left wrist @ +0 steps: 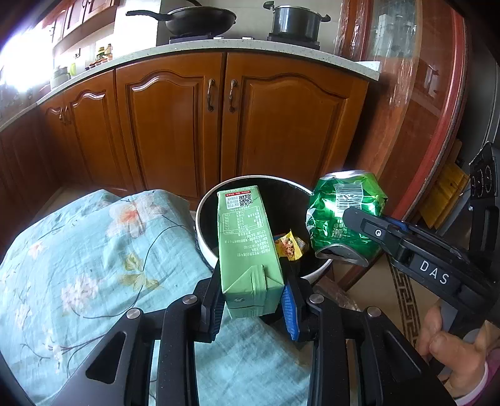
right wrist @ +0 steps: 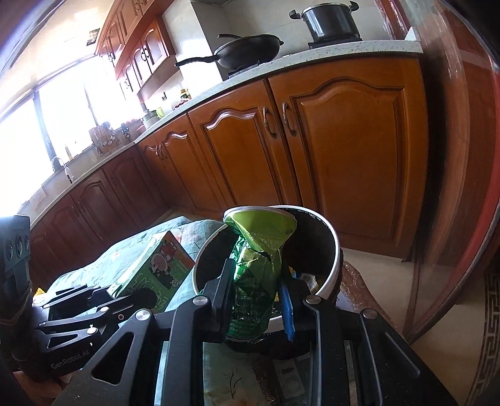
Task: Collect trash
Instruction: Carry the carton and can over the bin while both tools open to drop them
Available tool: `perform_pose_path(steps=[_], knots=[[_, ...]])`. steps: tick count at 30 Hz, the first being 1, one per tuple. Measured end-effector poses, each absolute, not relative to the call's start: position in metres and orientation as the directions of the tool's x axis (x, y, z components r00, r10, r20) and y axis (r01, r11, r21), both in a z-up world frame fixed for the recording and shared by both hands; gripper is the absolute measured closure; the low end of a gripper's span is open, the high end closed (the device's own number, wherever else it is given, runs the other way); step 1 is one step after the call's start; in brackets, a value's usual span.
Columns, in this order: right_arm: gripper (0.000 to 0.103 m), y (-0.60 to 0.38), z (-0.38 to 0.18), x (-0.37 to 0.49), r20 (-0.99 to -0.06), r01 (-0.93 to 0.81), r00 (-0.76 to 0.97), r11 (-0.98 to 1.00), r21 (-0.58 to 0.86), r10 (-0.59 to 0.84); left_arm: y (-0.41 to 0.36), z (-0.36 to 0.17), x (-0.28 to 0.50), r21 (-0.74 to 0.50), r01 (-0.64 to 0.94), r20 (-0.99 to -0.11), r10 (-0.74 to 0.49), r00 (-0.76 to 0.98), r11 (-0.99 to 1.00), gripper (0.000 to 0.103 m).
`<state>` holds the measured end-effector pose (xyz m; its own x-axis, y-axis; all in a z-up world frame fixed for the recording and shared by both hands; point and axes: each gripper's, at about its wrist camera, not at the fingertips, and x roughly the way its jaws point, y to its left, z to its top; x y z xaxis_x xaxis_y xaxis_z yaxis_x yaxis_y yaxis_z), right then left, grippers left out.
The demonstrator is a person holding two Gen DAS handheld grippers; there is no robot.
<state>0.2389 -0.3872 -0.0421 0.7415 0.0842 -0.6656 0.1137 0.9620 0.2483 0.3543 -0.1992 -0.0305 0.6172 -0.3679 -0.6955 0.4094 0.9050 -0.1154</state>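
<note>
1. The left gripper (left wrist: 253, 299) is closed on the bottom end of a green carton (left wrist: 247, 246); the carton stands between the jaws and leans out over the near rim of the bin (left wrist: 206, 246).
2. The right gripper (right wrist: 257, 307) is clamped on a crushed green can (right wrist: 257, 265), squeezed flat between the jaws, held over the bin's (right wrist: 331, 274) opening. In the left view the can (left wrist: 340, 212) hangs at the bin's right edge.
3. Count: one carton, one can, one bin, two grippers. One yellow wrapper (left wrist: 290, 245) lies inside the bin, which is dark within and white outside.
4. The bin sits just beside a surface draped in a pale blue floral cloth (left wrist: 93, 265).
5. Behind runs a kitchen counter (left wrist: 193, 50) over brown wooden cabinets (left wrist: 281, 125). On it stand one black wok (left wrist: 200, 20) and one lidded pot (left wrist: 295, 22). A bright window (right wrist: 56, 106) is at the left.
</note>
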Motion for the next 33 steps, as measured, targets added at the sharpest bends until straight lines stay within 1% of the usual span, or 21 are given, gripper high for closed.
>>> perform_pose_path(steps=[18,23,33], knots=[[0.077,-0.405,-0.056,0.276,-0.716,0.126,0.694,0.968,0.218,0.071,-0.231,-0.044,0.403,-0.1,0.416,-0.746,-0.344,0.57,0.904,0.073],[0.077,-0.408,-0.061,0.285,-0.734,0.13,0.676,0.968,0.214,0.072,-0.239,-0.049,0.417,-0.119,0.421,-0.77,-0.351,0.533,0.899,0.073],[0.077,-0.413,-0.068,0.3,-0.761,0.146,0.645,0.966,0.211,0.069,-0.248,-0.055,0.431,-0.101,0.426,-0.794,-0.331,0.51,0.899,0.073]])
